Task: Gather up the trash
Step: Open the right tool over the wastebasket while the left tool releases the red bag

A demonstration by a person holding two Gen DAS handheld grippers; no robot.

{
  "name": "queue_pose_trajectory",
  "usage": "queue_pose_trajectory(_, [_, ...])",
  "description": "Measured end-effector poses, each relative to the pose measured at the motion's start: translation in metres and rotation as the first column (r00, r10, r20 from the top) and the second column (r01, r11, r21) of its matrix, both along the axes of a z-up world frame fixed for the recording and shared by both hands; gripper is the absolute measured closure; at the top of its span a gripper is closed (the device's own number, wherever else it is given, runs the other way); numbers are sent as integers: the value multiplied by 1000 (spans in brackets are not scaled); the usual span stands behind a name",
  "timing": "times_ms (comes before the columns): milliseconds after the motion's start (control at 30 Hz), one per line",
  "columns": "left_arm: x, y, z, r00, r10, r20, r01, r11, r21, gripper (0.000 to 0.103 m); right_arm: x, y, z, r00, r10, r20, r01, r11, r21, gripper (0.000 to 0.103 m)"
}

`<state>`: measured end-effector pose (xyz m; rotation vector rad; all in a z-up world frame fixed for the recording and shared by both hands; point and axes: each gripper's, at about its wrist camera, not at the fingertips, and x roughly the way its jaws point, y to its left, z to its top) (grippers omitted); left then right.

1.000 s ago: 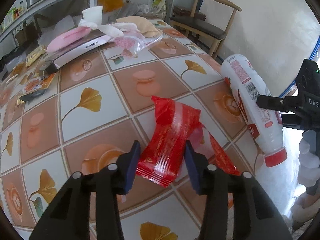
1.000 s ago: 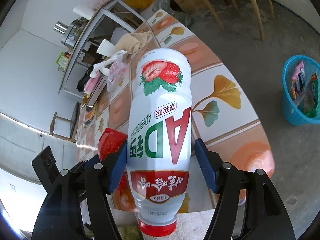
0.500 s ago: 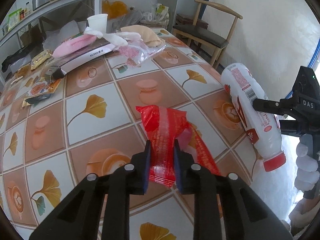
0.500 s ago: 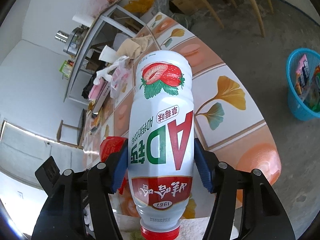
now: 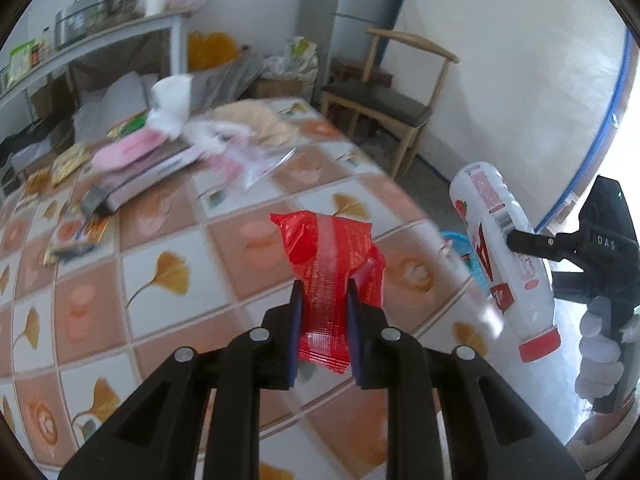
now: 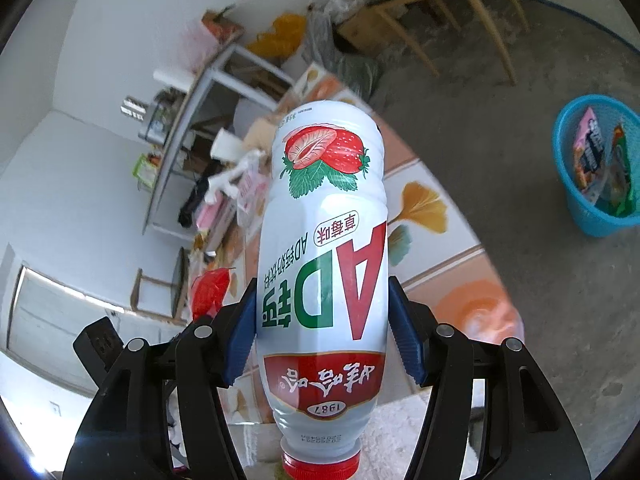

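Note:
My left gripper [image 5: 323, 300] is shut on a red plastic wrapper [image 5: 332, 256] and holds it clear above the tiled table [image 5: 168, 248]. In the right wrist view the wrapper [image 6: 210, 292] shows at the left, beside the bottle. My right gripper [image 6: 323, 320] is shut on a white strawberry-drink bottle [image 6: 326, 240] with a red cap, held cap toward the camera. The bottle [image 5: 500, 248] also appears at the right of the left wrist view, beyond the table's edge, with a white-gloved hand [image 5: 600, 352] under it. A blue trash basket [image 6: 596, 168] with several wrappers stands on the floor at the right.
The far end of the table carries a paper cup [image 5: 172, 92], a pink packet, a flat box, plastic bags and snack wrappers [image 5: 76, 232]. A wooden chair [image 5: 384, 96] stands past the table by the wall. A metal shelf [image 5: 100, 40] with clutter lines the back left.
The left jaws closed on the red wrapper and lifted it off the table. The right gripper tightened on the bottle and carried it sideways off the table's edge, toward the basket side.

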<state>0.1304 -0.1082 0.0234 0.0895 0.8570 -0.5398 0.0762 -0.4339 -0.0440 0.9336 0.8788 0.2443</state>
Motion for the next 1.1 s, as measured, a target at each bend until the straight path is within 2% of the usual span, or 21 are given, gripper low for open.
queue_pose_trajectory(133, [0, -36, 19, 995, -89, 34, 90, 995, -35, 84, -31, -41, 7, 993, -111, 28, 111, 994, -3, 46])
queue_pose_trajectory(300, [3, -94, 31, 975, -223, 20, 224, 971, -78, 84, -75, -97, 4, 963, -269, 31, 270, 963, -11, 46])
queue_pose_trajectory(433, [12, -154, 26, 941, -335, -43, 330, 939, -95, 84, -111, -143, -14, 922, -387, -2, 387, 922, -13, 46])
queue_pose_trajectory(567, [25, -222, 5, 894, -419, -156, 408, 907, -101, 84, -124, -168, -39, 895, -444, -49, 445, 895, 10, 46])
queue_pose_trajectory(733, [37, -293, -32, 844, -455, -285, 456, 887, -68, 84, -109, -186, -88, 893, -429, -133, 442, 892, 95, 46])
queue_pose_trajectory(833, [48, -327, -54, 838, -439, -325, 459, 888, -18, 84, -81, -199, -126, 897, -393, -203, 425, 893, 146, 46])
queue_pose_trajectory(967, [66, -357, -72, 843, -425, -331, 460, 888, 31, 84, -37, -227, -168, 890, -379, -255, 427, 889, 168, 44])
queue_pose_trajectory(1067, [73, -368, -81, 846, -414, -336, 455, 889, 50, 83, -5, -250, -201, 866, -402, -297, 454, 881, 135, 30])
queue_pose_trajectory(1100, [77, -373, -85, 849, -406, -337, 449, 891, 59, 82, 3, -256, -212, 856, -413, -310, 466, 877, 118, 30])
